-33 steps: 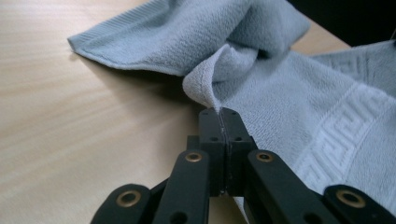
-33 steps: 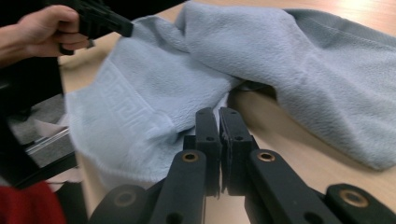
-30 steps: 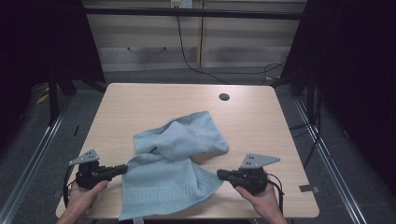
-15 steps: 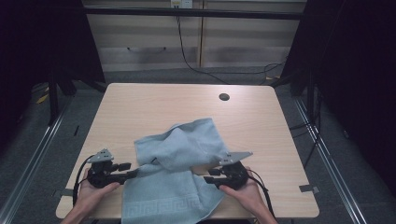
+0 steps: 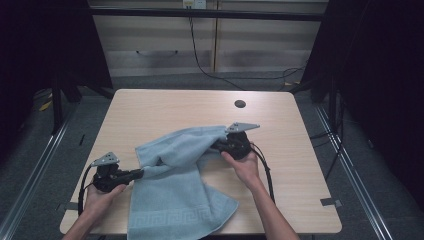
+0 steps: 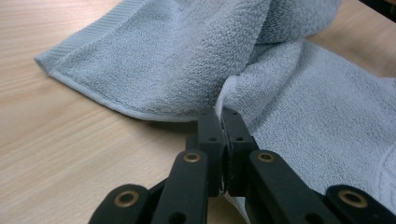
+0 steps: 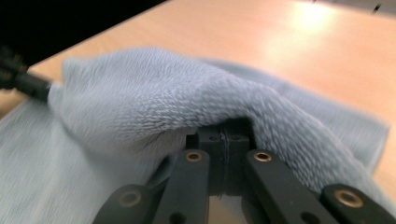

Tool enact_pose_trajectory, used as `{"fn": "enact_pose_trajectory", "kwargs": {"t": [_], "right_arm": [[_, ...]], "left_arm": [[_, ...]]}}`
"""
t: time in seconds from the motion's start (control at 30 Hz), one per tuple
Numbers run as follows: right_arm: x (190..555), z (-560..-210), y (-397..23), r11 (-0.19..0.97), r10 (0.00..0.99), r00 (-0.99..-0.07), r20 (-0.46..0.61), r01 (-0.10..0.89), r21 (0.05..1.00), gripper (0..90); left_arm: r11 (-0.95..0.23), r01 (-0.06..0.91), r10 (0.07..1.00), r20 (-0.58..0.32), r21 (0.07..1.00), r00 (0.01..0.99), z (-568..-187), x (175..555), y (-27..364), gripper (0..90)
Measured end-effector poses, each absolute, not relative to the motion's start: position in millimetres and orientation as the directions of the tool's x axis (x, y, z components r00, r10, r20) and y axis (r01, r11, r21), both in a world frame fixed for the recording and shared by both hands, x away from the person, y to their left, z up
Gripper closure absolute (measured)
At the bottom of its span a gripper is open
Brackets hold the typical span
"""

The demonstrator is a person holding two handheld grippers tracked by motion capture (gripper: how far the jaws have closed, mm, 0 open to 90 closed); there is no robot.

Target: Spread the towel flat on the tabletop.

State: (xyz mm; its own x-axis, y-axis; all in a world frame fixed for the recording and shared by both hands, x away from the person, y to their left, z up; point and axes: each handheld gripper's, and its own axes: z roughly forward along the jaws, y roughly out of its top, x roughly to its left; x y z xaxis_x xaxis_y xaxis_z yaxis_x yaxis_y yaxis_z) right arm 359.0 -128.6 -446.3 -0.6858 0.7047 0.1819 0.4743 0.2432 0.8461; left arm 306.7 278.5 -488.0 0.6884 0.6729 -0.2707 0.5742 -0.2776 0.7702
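Observation:
A light blue towel lies rumpled across the front half of the wooden table, its patterned hem hanging near the front edge. My left gripper lies low at the towel's left side. Its jaws have just been closing and stand shut on a fold of the towel, pinched at the left gripper's tips. My right gripper is near the table's middle. Its jaws have also just been closing and are shut on the towel, which drapes over the right gripper's tips in a raised ridge.
A round cable hole sits in the table's far half. Bare wood lies at the far side and to the right. Dark frame posts stand on both sides, and a wall with cables lies beyond. The left gripper's tip shows beyond the towel.
My right gripper has moved from the front edge away from the person toward the table's middle, pulling a ridge of towel with it. The left gripper has barely shifted.

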Motion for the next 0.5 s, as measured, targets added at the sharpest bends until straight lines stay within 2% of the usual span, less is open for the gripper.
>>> {"fn": "enact_pose_trajectory", "kwargs": {"t": [0.17, 0.23, 0.37, 0.43, 0.5], "right_arm": [[384.5, -434.1, -118.6, 0.207, 0.731, -0.656, 0.186, 0.473, 0.856, 88.3], [389.6, -438.9, -114.5, 0.201, 0.725, -0.657, 0.208, 0.490, 0.848, 78.4], [379.0, -454.6, -106.8, 0.237, 0.704, -0.679, 0.208, 0.500, 0.833, 68.3], [366.7, -462.2, -106.4, 0.245, 0.679, -0.701, 0.219, 0.497, 0.832, 68.5], [354.9, -470.3, -106.4, 0.256, 0.656, -0.717, 0.235, 0.504, 0.825, 73.2]], "left_arm": [[-0.226, 0.602, 0.709, -0.295, 0.766, 0.641, -488.2, 309.8, 290.8, 88.3], [-0.241, 0.620, 0.723, -0.288, 0.747, 0.628, -492.1, 310.6, 294.8, 88.3], [-0.286, 0.643, 0.733, -0.270, 0.711, 0.625, -503.5, 310.3, 297.3, 88.3], [-0.275, 0.647, 0.734, -0.279, 0.711, 0.619, -503.2, 310.5, 296.8, 88.2], [-0.281, 0.645, 0.735, -0.272, 0.711, 0.620, -503.2, 311.0, 296.1, 88.1]]}}
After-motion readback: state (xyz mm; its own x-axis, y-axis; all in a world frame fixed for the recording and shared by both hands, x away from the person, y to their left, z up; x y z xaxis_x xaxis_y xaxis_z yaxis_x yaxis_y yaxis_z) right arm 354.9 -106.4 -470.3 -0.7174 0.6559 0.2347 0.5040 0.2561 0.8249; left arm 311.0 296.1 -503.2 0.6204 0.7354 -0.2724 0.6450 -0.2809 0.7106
